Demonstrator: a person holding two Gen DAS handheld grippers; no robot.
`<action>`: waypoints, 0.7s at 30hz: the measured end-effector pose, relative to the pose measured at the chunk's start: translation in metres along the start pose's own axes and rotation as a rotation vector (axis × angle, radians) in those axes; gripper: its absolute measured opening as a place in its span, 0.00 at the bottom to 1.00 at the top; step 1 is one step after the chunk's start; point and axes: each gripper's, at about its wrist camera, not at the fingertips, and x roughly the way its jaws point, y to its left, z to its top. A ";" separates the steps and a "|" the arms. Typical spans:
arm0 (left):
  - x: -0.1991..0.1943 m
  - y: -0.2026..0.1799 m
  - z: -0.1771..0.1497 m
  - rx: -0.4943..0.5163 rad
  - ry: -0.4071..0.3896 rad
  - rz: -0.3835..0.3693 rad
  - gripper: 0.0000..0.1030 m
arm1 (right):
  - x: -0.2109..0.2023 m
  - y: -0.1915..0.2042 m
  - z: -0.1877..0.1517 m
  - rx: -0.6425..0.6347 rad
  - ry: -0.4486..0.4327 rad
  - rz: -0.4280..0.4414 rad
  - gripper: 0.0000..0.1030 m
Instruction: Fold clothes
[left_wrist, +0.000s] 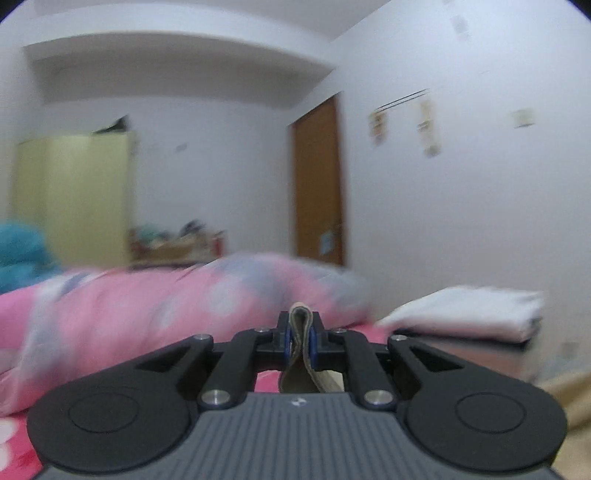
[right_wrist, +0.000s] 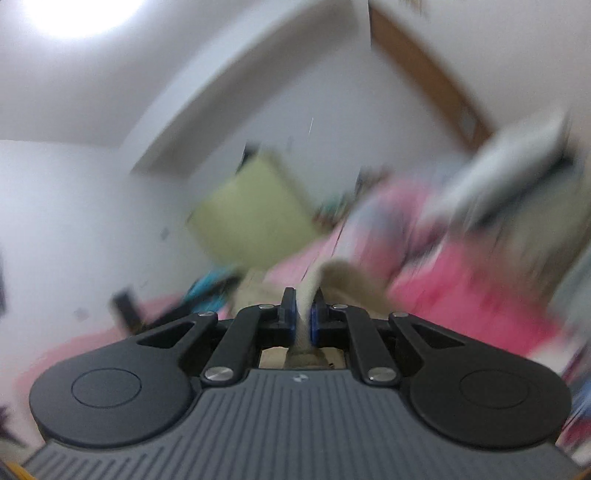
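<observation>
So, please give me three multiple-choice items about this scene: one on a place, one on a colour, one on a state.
1. Where is the folded white stack?
A. on the bed, right of the pink quilt
B. on the wardrobe
C. on the floor

2. What colour is the wardrobe?
A. brown
B. pale yellow-green
C. blue

3. How is the left gripper?
A. open, empty
B. shut, empty
C. shut on beige cloth

Answers: 1 A, the stack lies beside the quilt; 2 B, its doors look pale yellow-green; 3 C, cloth is pinched between the fingers.
</observation>
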 end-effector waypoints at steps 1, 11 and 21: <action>-0.002 0.014 -0.002 0.001 0.017 0.045 0.10 | 0.018 -0.001 -0.015 0.040 0.057 0.042 0.05; 0.001 0.136 -0.082 -0.027 0.365 0.369 0.30 | 0.207 0.018 -0.159 0.248 0.591 0.184 0.10; -0.125 0.145 -0.132 -0.256 0.487 0.267 0.63 | 0.195 0.015 -0.137 0.078 0.712 0.083 0.44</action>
